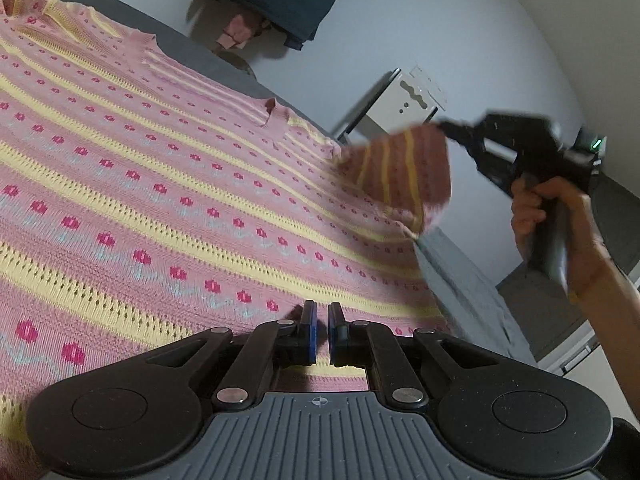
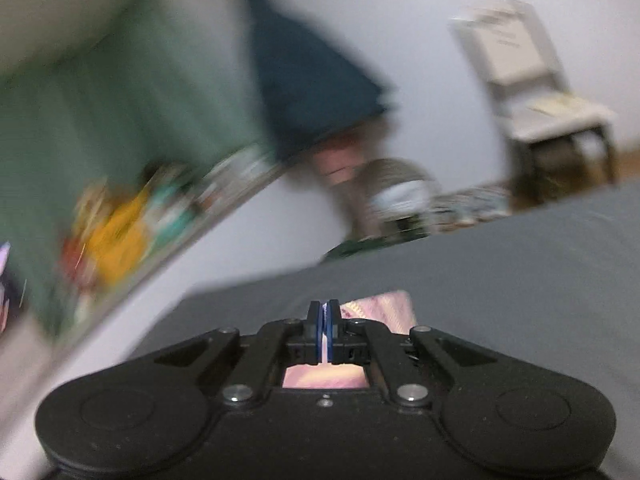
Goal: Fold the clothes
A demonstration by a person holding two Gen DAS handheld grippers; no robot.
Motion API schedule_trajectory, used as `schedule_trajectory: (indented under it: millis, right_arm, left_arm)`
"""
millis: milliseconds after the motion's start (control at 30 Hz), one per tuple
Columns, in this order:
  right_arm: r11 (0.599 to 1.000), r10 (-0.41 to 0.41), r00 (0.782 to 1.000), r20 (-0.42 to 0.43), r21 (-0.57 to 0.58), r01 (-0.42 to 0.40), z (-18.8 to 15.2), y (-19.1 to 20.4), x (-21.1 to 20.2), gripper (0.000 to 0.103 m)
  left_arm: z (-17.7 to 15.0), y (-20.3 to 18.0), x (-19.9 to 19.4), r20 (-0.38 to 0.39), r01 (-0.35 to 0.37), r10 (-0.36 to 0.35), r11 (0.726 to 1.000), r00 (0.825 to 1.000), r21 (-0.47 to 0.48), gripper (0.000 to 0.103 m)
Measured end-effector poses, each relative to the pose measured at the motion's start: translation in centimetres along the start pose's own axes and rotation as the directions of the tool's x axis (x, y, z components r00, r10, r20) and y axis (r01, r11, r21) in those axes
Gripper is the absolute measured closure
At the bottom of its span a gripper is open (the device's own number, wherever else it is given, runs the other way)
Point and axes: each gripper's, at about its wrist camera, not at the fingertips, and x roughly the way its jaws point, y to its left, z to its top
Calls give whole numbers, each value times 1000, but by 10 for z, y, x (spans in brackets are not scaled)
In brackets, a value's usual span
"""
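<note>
**Sleeve lifted off the spread sweater**

Left wrist view: the left gripper [image 1: 322, 322] is seen nearly closed, nothing visibly pinched, low over the sweater [image 1: 168, 184] spread on the grey bed [image 1: 472, 300]. The sleeve [image 1: 404, 172] is held raised by the right gripper [image 1: 450, 130].

Right wrist view: pink knit is clamped between the closed fingers [image 2: 334, 320].

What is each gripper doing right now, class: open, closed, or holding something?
Left gripper: closed, holding nothing, over the pink sweater.
Right gripper: closed on the sweater's sleeve, lifted off the bed.
</note>
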Motion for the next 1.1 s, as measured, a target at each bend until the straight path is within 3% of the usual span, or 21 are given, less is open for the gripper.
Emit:
schedule_trajectory:
  millis: [167, 267, 333, 533, 667, 700, 800, 867, 933, 1000, 1100]
  right_arm:
    - [989, -69, 982, -174, -141, 45, -69, 59, 46, 101]
    - [984, -110, 977, -183, -157, 82, -93, 69, 55, 101]
    - [983, -137, 975, -177, -149, 111, -100, 72, 59, 101]
    - [993, -117, 976, -186, -54, 108, -100, 72, 74, 100]
    - [989, -149, 953, -264, -39, 144, -99, 77, 100, 99]
    - [990, -144, 951, -275, -38, 139, -99, 76, 98, 98]
    - [996, -87, 957, -276, -50, 76, -93, 78, 69, 71]
    - [996, -57, 970, -235, -83, 38, -87, 78, 31, 70]
    - [991, -109, 976, -189, -96, 92, -79, 66, -7, 69]
    - [984, -173, 963, -206, -1, 176, -70, 37, -31, 69]
    - [956, -186, 953, -237, 179, 231, -61, -6, -43, 69]
  left_arm:
    - [0, 4, -2, 3, 17, -17, 1000, 1000, -18, 96]
    - [-1, 4, -2, 5, 19, -19, 1000, 1000, -20, 96]
    - [-2, 3, -2, 5, 19, -19, 1000, 1000, -20, 96]
    - [-3, 4, -1, 10, 27, -27, 999, 1000, -29, 96]
    - [-4, 6, 0, 10, 33, -33, 999, 999, -36, 96]
    - [-4, 6, 0, 10, 35, -34, 999, 999, -38, 96]
    - [-2, 9, 0, 10, 40, -39, 998, 999, -44, 96]
    - [-2, 11, 0, 11, 45, -45, 998, 999, -51, 96]
    - [-1, 12, 0, 14, 52, -51, 997, 999, -59, 96]
    - [-1, 13, 0, 17, 60, -59, 996, 998, -69, 96]
    - [3, 13, 1, 14, 66, -66, 995, 998, -80, 96]
